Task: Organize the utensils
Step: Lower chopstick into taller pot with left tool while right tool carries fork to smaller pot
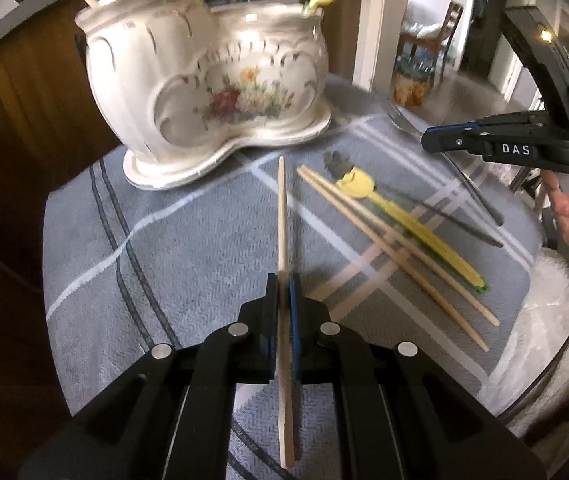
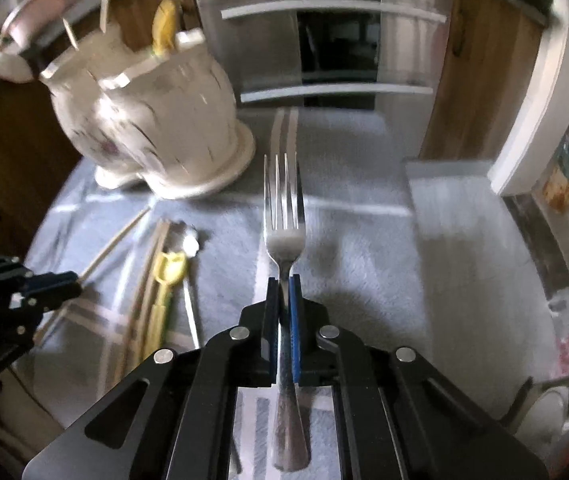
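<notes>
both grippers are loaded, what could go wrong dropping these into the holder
The left gripper pinches the wooden chopstick near its rear half, so the long front could swing and knock the ceramic holder. The right gripper holds the fork by its thin neck; it may pivot or slip.

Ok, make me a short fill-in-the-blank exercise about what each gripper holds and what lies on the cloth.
1. The left gripper is shut on a wooden ____.
2. The right gripper is shut on a metal ____.
3. The white ceramic holder is painted with ____.
4. The yellow utensil lies on the grey ____.

Missing words: chopstick; fork; flowers; cloth.
</notes>
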A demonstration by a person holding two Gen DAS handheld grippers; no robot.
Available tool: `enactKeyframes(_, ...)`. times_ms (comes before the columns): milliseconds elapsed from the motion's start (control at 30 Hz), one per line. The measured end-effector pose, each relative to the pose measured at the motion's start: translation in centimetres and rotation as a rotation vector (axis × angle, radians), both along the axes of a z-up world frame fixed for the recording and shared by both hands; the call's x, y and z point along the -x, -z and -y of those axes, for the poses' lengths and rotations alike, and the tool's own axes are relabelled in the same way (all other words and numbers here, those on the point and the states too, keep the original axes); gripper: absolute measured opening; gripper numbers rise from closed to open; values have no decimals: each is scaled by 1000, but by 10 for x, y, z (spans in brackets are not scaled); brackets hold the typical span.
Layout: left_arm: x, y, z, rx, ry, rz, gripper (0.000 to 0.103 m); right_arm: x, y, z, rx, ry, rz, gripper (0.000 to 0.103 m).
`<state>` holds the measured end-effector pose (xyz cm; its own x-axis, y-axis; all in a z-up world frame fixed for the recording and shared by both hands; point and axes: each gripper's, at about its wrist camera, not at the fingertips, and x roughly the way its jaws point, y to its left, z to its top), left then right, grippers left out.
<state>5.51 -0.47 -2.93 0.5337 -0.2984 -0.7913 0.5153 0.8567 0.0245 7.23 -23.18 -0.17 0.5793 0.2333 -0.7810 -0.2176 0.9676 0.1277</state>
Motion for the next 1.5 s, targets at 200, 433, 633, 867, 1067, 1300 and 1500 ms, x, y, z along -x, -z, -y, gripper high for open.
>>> enactKeyframes(200, 21, -21, -12, 72, 44, 127, 5, 36, -22, 7, -56, 2, 154, 6)
enactKeyframes(433, 40, -50, -27, 124, 55, 285, 5, 64, -47, 1, -45, -10, 329, 6)
enactKeyframes(633, 45, -74, -44, 218, 27, 406, 5, 79, -72, -10, -19, -33, 449, 6)
enactKeyframes(867, 27, -117, -63, 415, -30, 506, 5, 66, -113, -33, -101, -84, 564, 6)
enactKeyframes(1067, -12, -141, -69, 528, -74, 575, 5, 35, -135, -48, -210, -82, 650, 6)
enactKeyframes(1300, -60, -154, -67, 640, -102, 627, 5, -10, -135, -56, -276, -19, 692, 6)
enactKeyframes(1500, -92, -155, -59, 640, -129, 644, 5, -30, -124, -62, -265, 20, 686, 6)
